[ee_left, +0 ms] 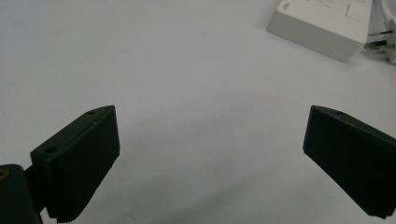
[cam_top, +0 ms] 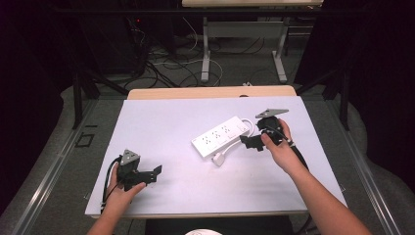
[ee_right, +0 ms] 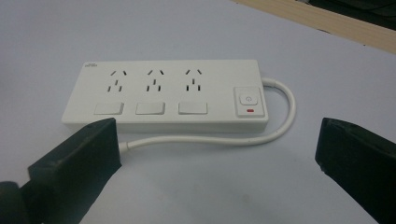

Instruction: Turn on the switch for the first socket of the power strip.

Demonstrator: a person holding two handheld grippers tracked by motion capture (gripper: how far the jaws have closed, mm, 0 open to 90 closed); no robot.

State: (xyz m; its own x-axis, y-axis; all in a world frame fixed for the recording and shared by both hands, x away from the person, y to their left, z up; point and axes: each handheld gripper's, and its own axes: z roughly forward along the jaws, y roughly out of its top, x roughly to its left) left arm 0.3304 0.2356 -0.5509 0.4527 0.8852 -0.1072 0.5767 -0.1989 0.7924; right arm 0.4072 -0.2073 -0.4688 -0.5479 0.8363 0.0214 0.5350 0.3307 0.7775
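High view: a white power strip (cam_top: 221, 136) lay on the grey table (cam_top: 166, 122), its plug (cam_top: 219, 159) at its near end. The right gripper (cam_top: 247, 142) stood just beside the strip's right side, jaws spread; the left gripper (cam_top: 155, 174) rested well apart from the strip, which lay ahead of it and to its right.

Left gripper view: the left gripper (ee_left: 210, 154) had its jaws wide apart over bare table, holding nothing; the strip's corner (ee_left: 322, 28) and plug (ee_left: 383, 46) lay far ahead, to the right.

Right gripper view: the right gripper (ee_right: 217, 154) was open and empty. The strip (ee_right: 168, 91) lay just ahead of the jaws, sockets up, switch (ee_right: 248, 102) toward the right jaw, and its cord (ee_right: 210, 140) curved between strip and jaws.
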